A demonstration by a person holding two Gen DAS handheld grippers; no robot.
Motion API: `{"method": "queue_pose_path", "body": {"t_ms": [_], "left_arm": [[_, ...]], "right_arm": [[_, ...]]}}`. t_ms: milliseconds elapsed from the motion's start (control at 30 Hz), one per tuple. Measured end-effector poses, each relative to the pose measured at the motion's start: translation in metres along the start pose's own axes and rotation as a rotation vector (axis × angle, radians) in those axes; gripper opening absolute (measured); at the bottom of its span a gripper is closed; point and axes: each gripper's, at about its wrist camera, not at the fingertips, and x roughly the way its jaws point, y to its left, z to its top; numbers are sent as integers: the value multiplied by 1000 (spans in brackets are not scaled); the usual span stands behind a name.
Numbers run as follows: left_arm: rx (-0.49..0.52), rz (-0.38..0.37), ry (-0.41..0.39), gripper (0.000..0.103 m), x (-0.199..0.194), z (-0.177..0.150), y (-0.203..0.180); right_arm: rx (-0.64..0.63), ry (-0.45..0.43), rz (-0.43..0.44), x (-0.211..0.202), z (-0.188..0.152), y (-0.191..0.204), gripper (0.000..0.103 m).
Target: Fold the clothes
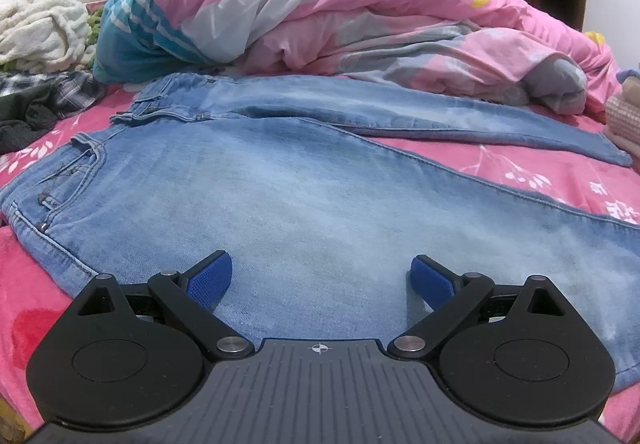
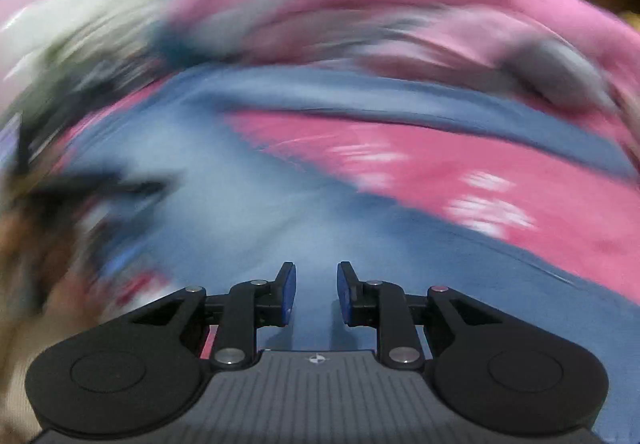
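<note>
A rumpled pink, grey and teal quilt (image 1: 340, 4) was heaped along the far side of the bed, just behind the jeans (image 1: 280, 184). A cream fuzzy blanket (image 1: 40, 32) sat bunched at far left, with a plaid garment (image 1: 72, 92) and dark cloth (image 1: 24, 124) below it. Something knitted, pale pink (image 1: 624, 116), poked in at the right edge. Nothing lay on top of the jeans.

The jeans were faded light-blue denim, lying flat on a pink bedsheet (image 1: 540, 172) with a white leaf print. Waistband and pocket rivets were at left; the two legs spread apart in a V toward the right, sheet showing between them. Stitched seams were visible, and the cloth was mostly smooth.

The left claw (image 1: 320, 278) was spread wide, blue ribbed pads (image 1: 210, 280) apart, hovering low over the near leg with nothing between them. The right wrist view was heavily motion-blurred; the right claw (image 2: 317, 294) showed a narrow gap between its pads, empty, with denim (image 2: 260, 204) beneath. Whether either claw touched the fabric could not be told.
</note>
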Motion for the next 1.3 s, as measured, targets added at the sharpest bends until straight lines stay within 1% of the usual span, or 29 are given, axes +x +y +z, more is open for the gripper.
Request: {"method": "queue_pose_path", "body": {"t_ms": [33,67,100,133,200,267,300,367,433,467,533,567,633,667,733,800,867,933,967,1000,1067,1133,1167,1233,1267,1300], "left_arm": [[-2,0,-1,97,0,0,1],[-4,0,-2,97,-1,-1,2],[-6,0,-2,97,-1,-1,2],[-8,2,-4,97,-1,-1,4],[-11,3,-4,97,-1,-1,5],[-13,5,-4,97,-1,-1,5],[-13,6,-4,97,-1,-1,5],[-12,8,-4,97,-1,-1,5],[-12,10,-5,97,-1,-1,4],[-12,11,-5,97,-1,-1,4],[-13,16,-5,97,-2,-1,5],[-15,21,-5,97,-2,-1,5],[-19,29,-5,97,-3,-1,6],[-22,30,-5,97,-3,-1,7],[-24,34,-2,97,-1,0,6],[-26,39,2,97,1,2,5],[-25,39,3,97,1,4,3],[-23,36,2,97,1,4,2],[-23,37,2,97,1,4,2],[-24,40,2,97,0,4,2],[-30,51,1,97,-1,4,4],[-34,60,-2,97,-2,3,6],[-36,64,-3,97,-2,3,7],[-35,69,-4,97,-3,3,8],[-35,69,-5,97,-3,3,9],[-35,68,-5,97,-4,2,9]], "right_arm": [[47,27,-44,8,-1,-13,24],[93,82,-87,17,-6,-25,24],[118,91,-78,14,-14,-30,24],[106,77,-60,4,-23,-27,24],[20,114,-46,-14,-36,-13,24],[-19,159,-21,-33,-44,-7,24],[-10,164,-26,-41,-44,-7,24],[23,114,-65,-52,-34,-18,24],[98,50,-123,-48,-19,-35,24],[143,43,-133,-40,-15,-44,24],[214,80,-148,-21,-16,-58,24],[230,115,-153,-14,-21,-61,24],[223,131,-124,-19,-37,-59,26],[200,152,-94,-29,-42,-56,27],[213,183,-47,-47,-48,-58,28],[254,159,-85,-64,-46,-72,28],[306,98,-187,-73,-40,-98,28],[387,59,-285,-69,-37,-129,30],[420,61,-330,-64,-40,-142,34],[455,77,-362,-58,-46,-153,35],[484,72,-353,-59,-60,-158,36],[420,92,-338,-69,-67,-142,44],[394,113,-314,-74,-69,-133,45],[379,153,-253,-84,-67,-118,46],[384,144,-243,-88,-62,-113,46],[380,115,-237,-91,-53,-108,46]]}}
